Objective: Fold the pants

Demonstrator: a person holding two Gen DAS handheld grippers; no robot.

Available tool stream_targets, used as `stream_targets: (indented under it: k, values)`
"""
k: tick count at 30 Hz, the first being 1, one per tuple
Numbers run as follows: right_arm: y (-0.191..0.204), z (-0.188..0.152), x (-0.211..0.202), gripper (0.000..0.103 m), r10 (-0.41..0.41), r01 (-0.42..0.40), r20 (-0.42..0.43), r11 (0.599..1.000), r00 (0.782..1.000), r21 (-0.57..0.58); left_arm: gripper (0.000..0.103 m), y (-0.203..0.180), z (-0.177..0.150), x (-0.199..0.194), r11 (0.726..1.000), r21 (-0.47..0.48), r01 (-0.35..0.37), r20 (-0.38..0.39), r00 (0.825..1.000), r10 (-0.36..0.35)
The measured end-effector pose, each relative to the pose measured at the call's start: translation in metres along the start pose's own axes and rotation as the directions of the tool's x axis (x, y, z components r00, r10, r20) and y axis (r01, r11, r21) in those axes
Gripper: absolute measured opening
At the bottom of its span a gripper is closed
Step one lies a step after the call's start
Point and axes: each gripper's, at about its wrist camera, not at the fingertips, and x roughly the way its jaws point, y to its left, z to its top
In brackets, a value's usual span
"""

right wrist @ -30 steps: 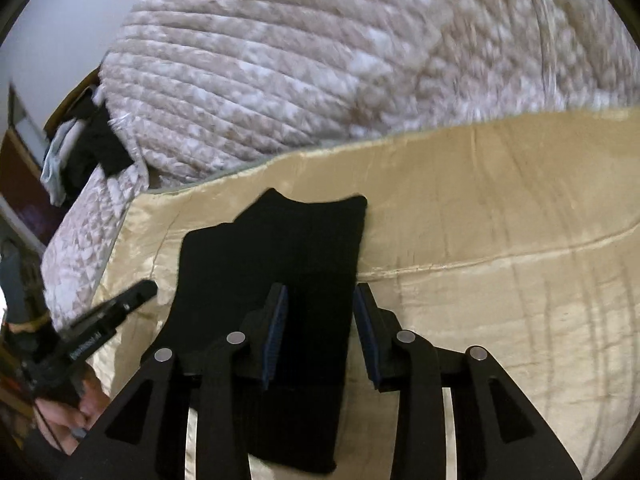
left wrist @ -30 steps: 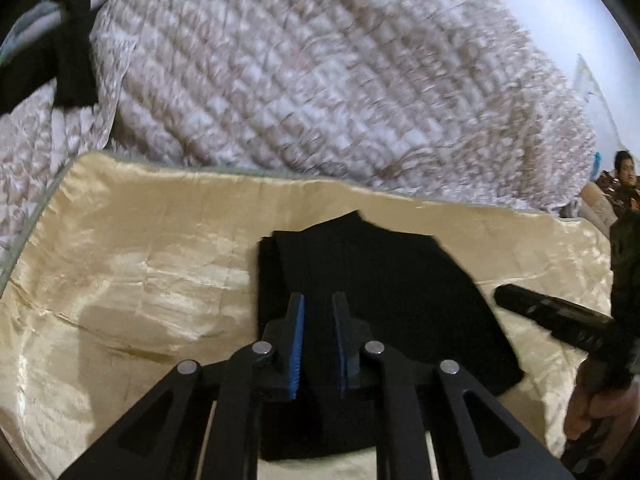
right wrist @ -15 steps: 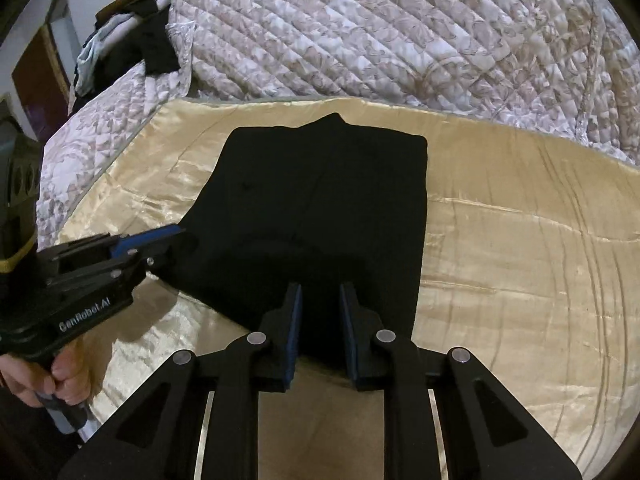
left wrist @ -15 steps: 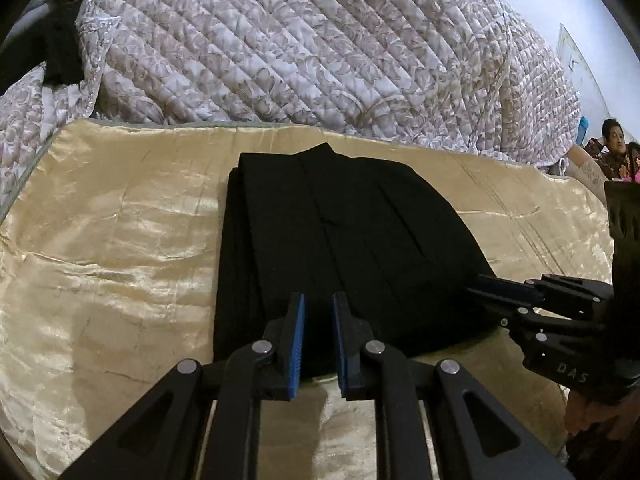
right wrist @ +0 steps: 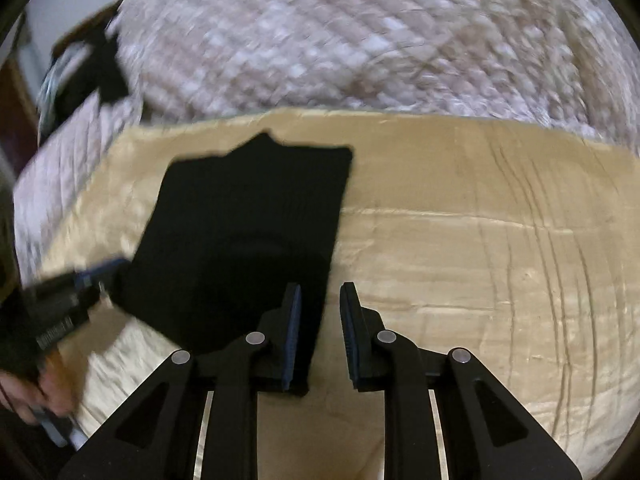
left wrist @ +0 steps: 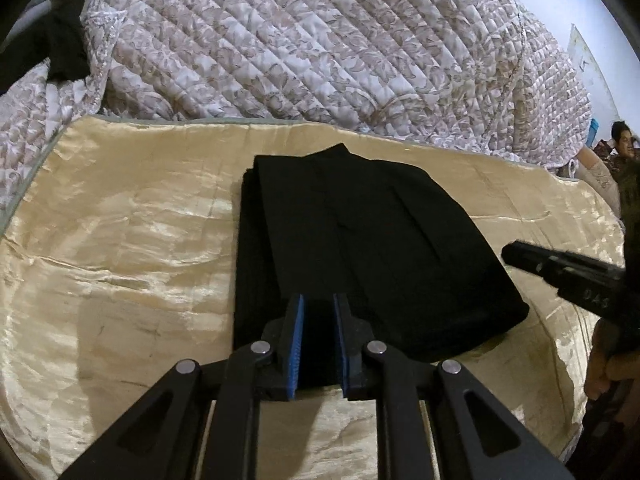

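Observation:
The black pants (left wrist: pixel 360 248) lie folded into a flat packet on the gold satin sheet (left wrist: pixel 120 240). They also show in the right wrist view (right wrist: pixel 240 240), which is blurred. My left gripper (left wrist: pixel 319 300) hovers over the packet's near edge, jaws slightly apart with nothing between them. My right gripper (right wrist: pixel 320 292) is open and empty, straddling the packet's right edge. The right gripper also shows in the left wrist view (left wrist: pixel 560 270) beside the packet's right corner; the left gripper shows in the right wrist view (right wrist: pixel 72 292) at the packet's left corner.
A quilted floral bedspread (left wrist: pixel 320 48) is heaped behind the sheet. Dark clothes (left wrist: pixel 60 40) lie at the far left. A person (left wrist: pixel 620 140) sits at the far right. The sheet (right wrist: pixel 480 260) stretches wide to the right of the pants.
Both grippers have let go and opened a little. The right gripper has shifted to the right and pulled back; the left has moved forward over the packet's near edge.

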Motion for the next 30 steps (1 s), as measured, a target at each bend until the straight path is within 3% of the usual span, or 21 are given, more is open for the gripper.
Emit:
stream_targets:
  k: [4,8,12,15,18,21,24,27,30]
  values:
    - [0.014,0.004,-0.01,0.02,0.033,-0.03,0.056,0.998,0.998,-0.047,0.019,0.004,0.003,-0.001,0.999,-0.007,-0.031,0.004,1.0,0.031]
    - [0.028,0.01,0.005,0.02,0.034,-0.031,0.037,0.996,0.999,-0.084,0.019,0.003,0.018,0.008,0.999,-0.005,-0.037,-0.004,0.999,0.037]
    - [0.036,0.032,0.026,0.02,0.049,-0.047,0.013,0.993,0.999,-0.111,0.028,0.008,0.036,0.031,0.999,0.007,-0.031,-0.019,0.999,0.031]
    - [0.035,0.046,0.044,0.02,0.053,-0.055,-0.016,0.99,0.998,-0.133,0.036,0.018,0.033,0.044,0.999,-0.044,-0.021,-0.044,0.999,0.019]
    - [0.018,0.053,0.067,0.017,0.064,-0.069,-0.065,0.994,0.996,-0.085,0.037,0.016,0.034,0.041,0.999,-0.021,-0.033,-0.037,0.999,0.032]
    - [0.005,0.06,0.061,0.017,0.07,-0.071,-0.033,0.997,0.997,-0.026,0.037,0.014,0.036,0.038,0.999,-0.023,-0.048,-0.025,0.999,0.047]
    - [0.011,0.062,0.051,0.017,0.072,-0.072,-0.004,0.996,0.997,-0.052,0.037,0.01,0.034,0.036,0.999,0.001,-0.052,-0.022,0.998,0.052]
    - [0.016,0.053,0.063,0.018,0.061,-0.067,-0.072,0.995,0.996,-0.078,0.037,0.008,0.03,0.031,0.998,0.006,-0.059,-0.021,0.998,0.059]
    - [0.021,0.048,0.053,0.019,0.052,-0.056,-0.045,0.995,0.998,-0.084,0.037,0.005,0.027,0.019,0.999,0.006,-0.052,-0.001,0.999,0.052]
